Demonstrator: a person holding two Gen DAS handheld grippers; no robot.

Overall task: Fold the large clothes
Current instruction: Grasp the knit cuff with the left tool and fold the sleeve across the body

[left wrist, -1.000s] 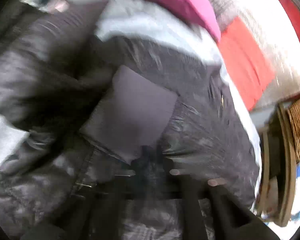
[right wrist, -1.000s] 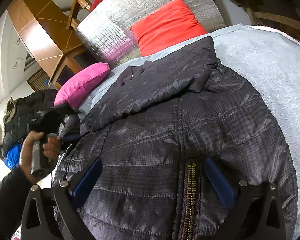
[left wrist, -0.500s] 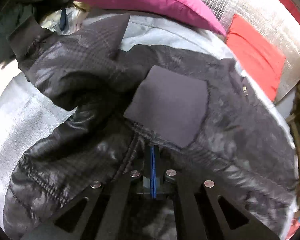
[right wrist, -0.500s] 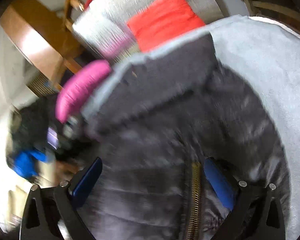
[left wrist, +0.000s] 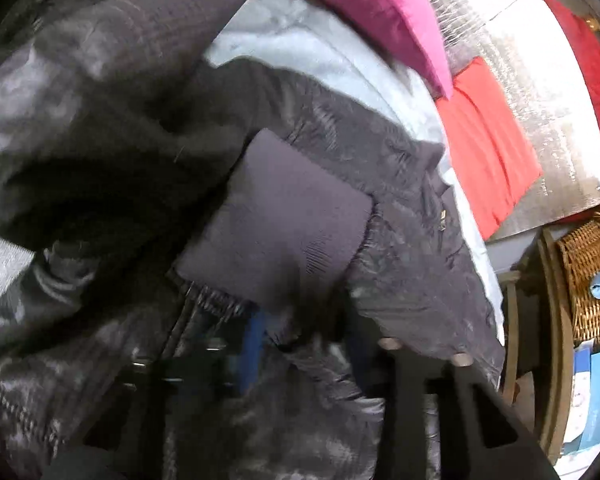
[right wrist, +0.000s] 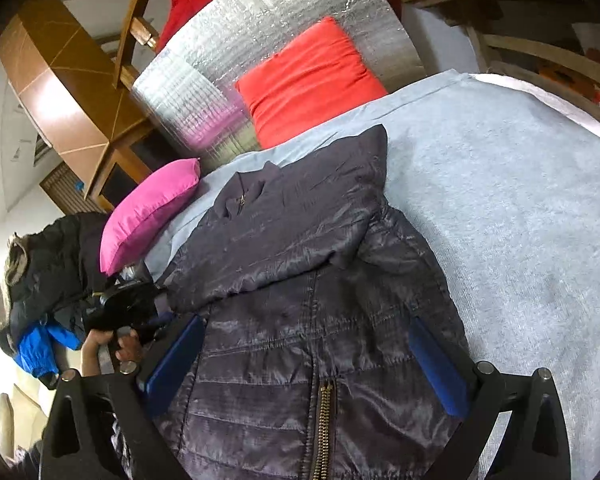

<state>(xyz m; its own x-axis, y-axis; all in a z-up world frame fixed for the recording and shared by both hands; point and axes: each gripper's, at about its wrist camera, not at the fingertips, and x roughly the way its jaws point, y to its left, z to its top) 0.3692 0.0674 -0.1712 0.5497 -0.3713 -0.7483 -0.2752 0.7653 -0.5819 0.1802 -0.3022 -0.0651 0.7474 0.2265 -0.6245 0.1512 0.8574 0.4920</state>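
Pink pillow point(right wrist: 150, 216), red pillow point(right wrist: 308, 80), wicker basket point(left wrist: 588, 276).

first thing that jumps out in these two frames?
The dark quilted jacket fills both views, spread zipper-up on the pale grey cover with a sleeve folded across its chest. Behind it, a red cushion leans on a silver foil panel and a pink cushion sits at the jacket's left. The right gripper hangs open over the zipper; the left gripper, jaws just opening, sits blurred in the sleeve fabric by the knit cuff.
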